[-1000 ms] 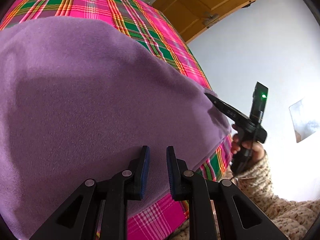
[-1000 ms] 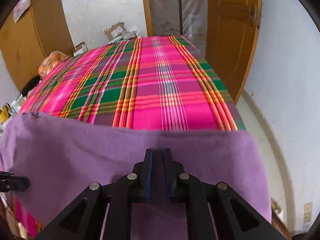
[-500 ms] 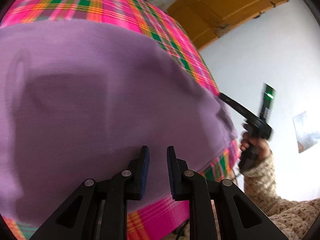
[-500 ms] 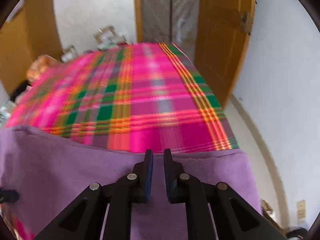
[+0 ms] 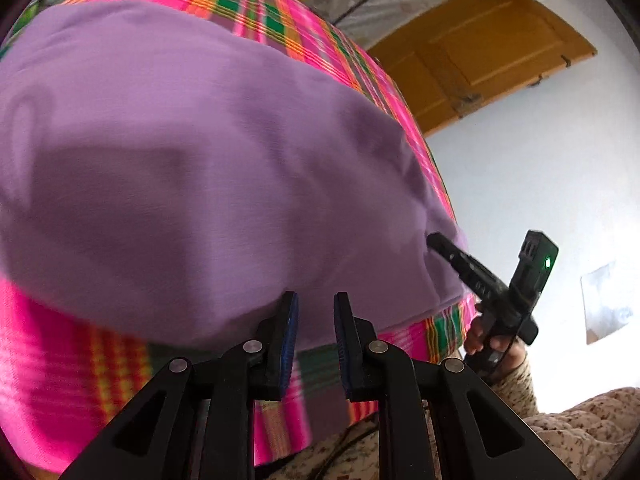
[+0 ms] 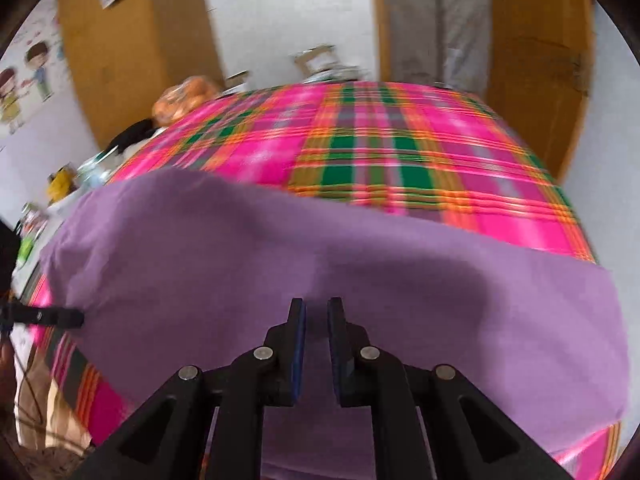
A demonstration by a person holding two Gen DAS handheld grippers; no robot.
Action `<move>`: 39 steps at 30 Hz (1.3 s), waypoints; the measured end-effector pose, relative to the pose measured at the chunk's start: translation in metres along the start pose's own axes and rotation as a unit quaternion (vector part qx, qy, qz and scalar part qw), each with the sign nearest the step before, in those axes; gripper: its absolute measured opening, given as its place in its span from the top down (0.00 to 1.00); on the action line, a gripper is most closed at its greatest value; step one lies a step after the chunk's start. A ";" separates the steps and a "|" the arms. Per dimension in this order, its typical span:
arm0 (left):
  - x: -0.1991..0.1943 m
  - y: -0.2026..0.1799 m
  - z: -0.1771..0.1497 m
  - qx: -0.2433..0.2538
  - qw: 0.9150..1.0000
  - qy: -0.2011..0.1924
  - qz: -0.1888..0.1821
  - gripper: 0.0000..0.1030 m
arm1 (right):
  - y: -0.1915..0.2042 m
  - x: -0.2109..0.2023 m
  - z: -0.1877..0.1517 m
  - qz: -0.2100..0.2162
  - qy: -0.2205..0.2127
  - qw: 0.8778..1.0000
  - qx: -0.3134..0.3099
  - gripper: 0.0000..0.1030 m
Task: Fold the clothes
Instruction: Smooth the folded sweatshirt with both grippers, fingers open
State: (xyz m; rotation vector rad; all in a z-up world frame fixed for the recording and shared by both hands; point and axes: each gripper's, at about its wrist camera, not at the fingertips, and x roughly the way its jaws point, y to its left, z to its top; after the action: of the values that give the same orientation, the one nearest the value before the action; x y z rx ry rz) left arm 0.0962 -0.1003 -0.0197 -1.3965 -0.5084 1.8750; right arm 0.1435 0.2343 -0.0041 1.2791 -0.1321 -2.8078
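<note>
The purple cloth (image 5: 208,168) lies spread out wide on the pink checked cover (image 5: 280,12) of what looks like a bed, and its near edge sits close to the near edge of the bed. I think it lies flat like this so that its edges and corners are easy to reach and it can be folded neatly. Start on the left. The left hand-held gripper (image 5: 314,320) is at the near edge of the cloth, and its two blue pads (image 5: 289,336) stand a little apart. The edge of the cloth seems to run right at the tips, but the picture is blurry there, so I cannot say if it is pinching the cloth or only touching it. Now go to the right. The right hand-held gripper (image 6: 316,320) points at the near part of the cloth too, with purple cloth all around its tips. Its pads are close together with a thin gap between them. In the left camera view its tip (image 5: 440,242) pokes into the right corner of the cloth, where the cloth bunches up a bit, so it may be holding a thin pinch there, but I cannot be sure. A hand (image 5: 492,344) in a speckled sleeve (image 5: 580,420) holds that hand-held gripper
</note>
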 end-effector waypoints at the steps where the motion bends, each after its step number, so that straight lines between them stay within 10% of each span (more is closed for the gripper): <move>1: -0.004 0.004 -0.002 -0.004 1.000 -0.004 0.000 0.82 | 0.009 0.002 -0.001 0.006 0.002 1.000 -0.014 0.89; 15: -0.072 0.074 0.009 -0.104 0.988 -0.097 0.059 0.82 | 0.117 0.017 -0.001 0.138 0.042 0.974 -0.175 0.72; 26: -0.117 0.072 0.048 -0.121 0.969 -0.170 0.129 0.81 | 0.067 0.005 0.071 0.131 -0.024 0.988 -0.082 0.72; 39: -0.012 -0.006 0.148 -0.009 0.995 -0.081 0.063 0.80 | 0.032 0.074 0.121 0.241 0.055 0.968 0.036 0.72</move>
State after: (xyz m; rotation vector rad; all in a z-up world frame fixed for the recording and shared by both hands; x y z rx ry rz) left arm -0.0390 -0.0886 0.0412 -1.3210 -0.5284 2.1032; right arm 0.0041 0.2032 0.0221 1.2140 -0.4731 -2.3343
